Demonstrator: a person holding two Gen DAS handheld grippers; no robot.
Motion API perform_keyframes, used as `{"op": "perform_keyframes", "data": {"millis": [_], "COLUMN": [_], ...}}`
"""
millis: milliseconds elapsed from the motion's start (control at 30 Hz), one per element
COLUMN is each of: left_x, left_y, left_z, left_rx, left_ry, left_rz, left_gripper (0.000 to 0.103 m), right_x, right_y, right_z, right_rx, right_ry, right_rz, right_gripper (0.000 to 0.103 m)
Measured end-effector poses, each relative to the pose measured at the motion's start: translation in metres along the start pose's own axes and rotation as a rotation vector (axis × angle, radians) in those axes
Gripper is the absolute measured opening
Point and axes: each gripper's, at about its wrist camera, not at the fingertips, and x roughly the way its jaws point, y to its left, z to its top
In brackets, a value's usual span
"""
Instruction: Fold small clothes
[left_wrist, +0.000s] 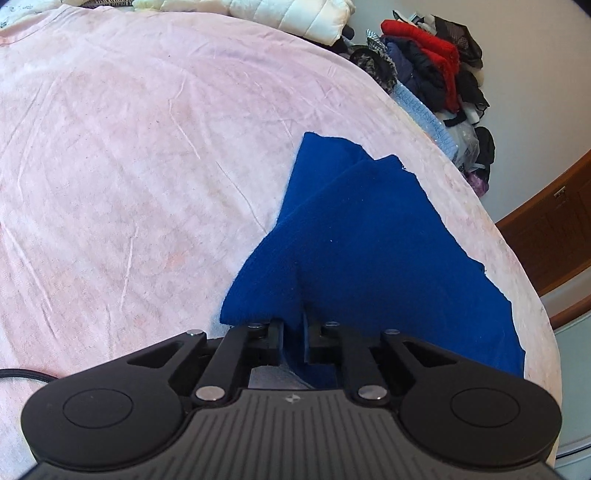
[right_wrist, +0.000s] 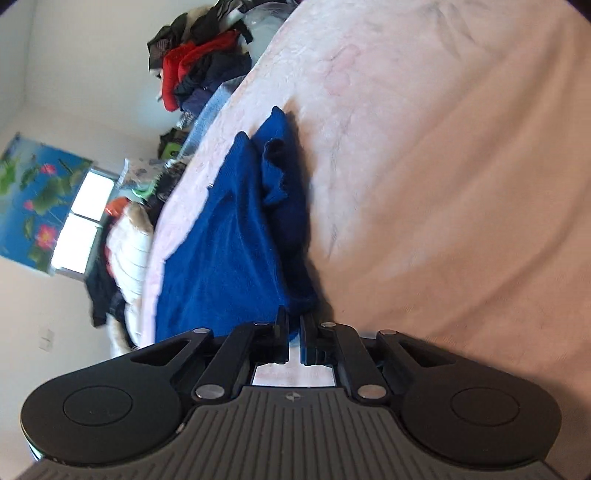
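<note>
A blue knit garment (left_wrist: 354, 236) lies partly folded on the pink bed sheet (left_wrist: 129, 166), near the bed's right edge. My left gripper (left_wrist: 293, 332) is shut on a near fold of the blue garment, which rises as a peak from the jaws. In the right wrist view, tilted sideways, the same blue garment (right_wrist: 229, 236) stretches away over the sheet (right_wrist: 443, 166). My right gripper (right_wrist: 294, 328) is shut on its near edge, with a doubled layer bunched ahead of the fingers.
A pile of red, dark and light-blue clothes (left_wrist: 436, 74) sits beyond the bed's far right edge. A white puffer jacket (left_wrist: 295, 18) lies at the far end. A wooden cabinet (left_wrist: 554, 229) stands to the right. A black cable (left_wrist: 22, 374) lies at left.
</note>
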Motion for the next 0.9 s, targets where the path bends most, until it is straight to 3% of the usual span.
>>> {"op": "perform_keyframes", "data": {"millis": [33,67,100,167,233,267,333,367,433,533,600,633,900], "left_x": [-0.001,-0.001,0.0,0.0,-0.001,-0.001,-0.001,-0.001,0.0,0.0,0.001,0.001,0.001], "left_y": [-0.001,-0.001,0.0,0.005,0.008,0.009,0.011,0.011,0.011,0.009,0.007,0.006,0.004], "left_z": [0.0,0.0,-0.001,-0.002,-0.003,-0.003,-0.003,-0.002,-0.001,0.0,0.0,0.0,-0.002], "left_rx": [0.002,0.006,0.01,-0.004,-0.028,-0.039,-0.051,-0.053,-0.053,-0.046,-0.035,-0.029,0.003], "left_ry": [-0.005,-0.006,-0.006,-0.012,-0.017,-0.018,-0.017,-0.015,-0.012,-0.007,-0.009,-0.011,-0.016], "left_rz": [-0.001,0.004,0.007,-0.008,-0.023,-0.028,-0.032,-0.033,-0.034,-0.029,-0.022,-0.018,-0.01], "left_gripper": [0.013,0.016,0.016,0.018,0.019,0.019,0.019,0.019,0.02,0.02,0.02,0.02,0.02], "right_x": [-0.002,-0.004,-0.006,-0.007,0.001,0.007,0.026,0.032,0.038,0.041,0.042,0.043,0.032], "right_y": [0.002,0.005,0.009,0.023,0.042,0.05,0.061,0.063,0.068,0.075,0.075,0.073,0.068], "right_z": [0.0,0.001,0.002,0.007,0.01,0.01,0.008,0.004,-0.003,-0.009,-0.009,-0.007,-0.008], "right_rx": [0.008,0.005,-0.007,-0.049,-0.12,-0.168,-0.25,-0.295,-0.358,-0.431,-0.465,-0.462,-0.494], "right_ry": [-0.014,-0.033,-0.053,-0.087,-0.079,-0.065,-0.003,-0.004,-0.009,0.009,0.015,0.033,0.016], "right_rz": [-0.006,-0.019,-0.019,0.008,-0.019,-0.052,-0.15,-0.166,-0.171,-0.179,-0.209,-0.214,-0.212], "right_gripper": [0.025,0.052,0.071,0.08,0.083,0.091,0.088,0.094,0.087,0.067,0.026,0.018,0.013]}}
